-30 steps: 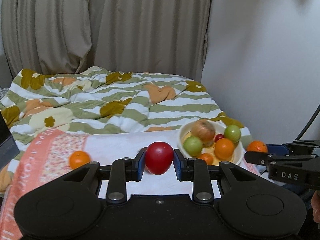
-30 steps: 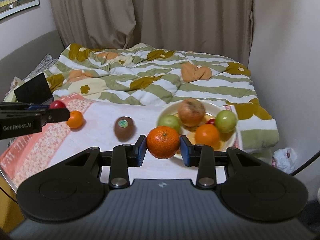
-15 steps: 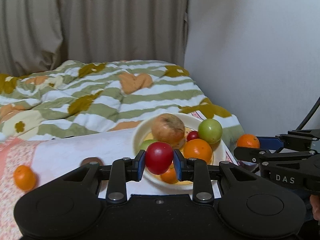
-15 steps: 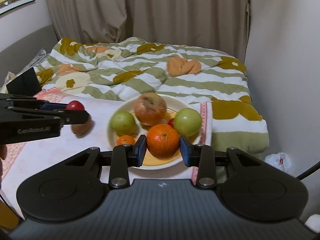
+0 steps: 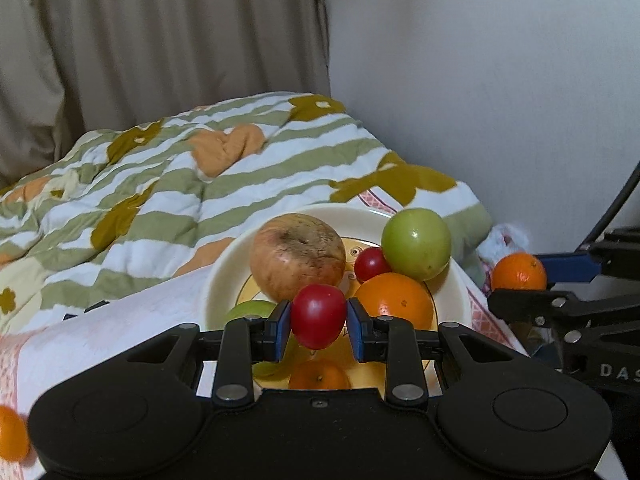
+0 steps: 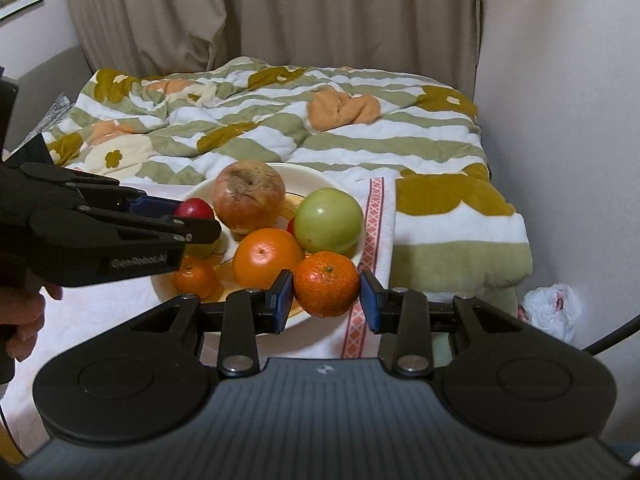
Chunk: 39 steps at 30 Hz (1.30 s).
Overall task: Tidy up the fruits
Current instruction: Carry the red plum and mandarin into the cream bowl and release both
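Observation:
A cream plate (image 5: 224, 280) (image 6: 340, 178) on a white cloth holds a brown apple (image 5: 298, 256) (image 6: 248, 196), a green fruit (image 5: 416, 238) (image 6: 328, 222), an orange (image 5: 396, 300) (image 6: 266, 256), a small red fruit (image 5: 372, 264), a small mandarin (image 5: 318, 376) (image 6: 196, 276) and another green fruit (image 5: 248, 310). My left gripper (image 5: 319, 322) is shut on a red fruit (image 5: 318, 316) (image 6: 195, 209) over the plate's near left. My right gripper (image 6: 327, 294) is shut on a mandarin (image 6: 327, 284) (image 5: 518, 272) at the plate's near right rim.
A striped green and white quilt (image 6: 280, 120) covers the bed behind the plate. A loose mandarin (image 5: 12, 434) lies on the cloth at far left. A wall stands to the right, with a white plastic bag (image 6: 550, 308) on the floor beside the bed.
Both grippers moved toward the plate with their fruits. The left one swung right from the open cloth to over the plate; the right one came up to the plate's near rim.

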Tool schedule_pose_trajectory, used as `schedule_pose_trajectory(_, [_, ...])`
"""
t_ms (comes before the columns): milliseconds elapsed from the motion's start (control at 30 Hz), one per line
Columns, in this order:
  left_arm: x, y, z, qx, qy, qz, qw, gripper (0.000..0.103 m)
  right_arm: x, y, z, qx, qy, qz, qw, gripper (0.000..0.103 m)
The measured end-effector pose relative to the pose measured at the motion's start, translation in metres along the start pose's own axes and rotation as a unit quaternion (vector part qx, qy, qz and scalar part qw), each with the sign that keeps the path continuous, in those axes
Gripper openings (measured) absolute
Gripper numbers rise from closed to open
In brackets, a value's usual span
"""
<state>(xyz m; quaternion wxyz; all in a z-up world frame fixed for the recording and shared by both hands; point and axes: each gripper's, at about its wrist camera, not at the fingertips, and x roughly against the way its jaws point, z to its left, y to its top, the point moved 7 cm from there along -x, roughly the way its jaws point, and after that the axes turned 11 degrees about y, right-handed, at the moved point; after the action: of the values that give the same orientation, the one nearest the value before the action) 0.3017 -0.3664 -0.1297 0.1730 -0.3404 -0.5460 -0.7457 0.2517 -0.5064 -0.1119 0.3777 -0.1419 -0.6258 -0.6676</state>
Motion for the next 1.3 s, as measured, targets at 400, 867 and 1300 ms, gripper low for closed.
schedule_pose_trajectory(400, [0.028,0.007,0.016,-0.001,0.012,-0.037,0.9992,0.090,0.007,-0.003,-0.010,-0.017,-0.023,-0.001,1.000,0.051])
schedule_pose_trajectory(867, [0.067,-0.016,0.073,0.069,0.052,-0.014,0.9962,0.099,-0.007,0.003,0.045,0.015,0.024,0.007,1.000,0.051])
schedule_pose_trajectory(1300, [0.086,-0.053,0.098,0.110,0.076,0.008,0.9910,0.100,-0.041,-0.010,0.073,0.028,0.029,0.026,0.999,0.063])
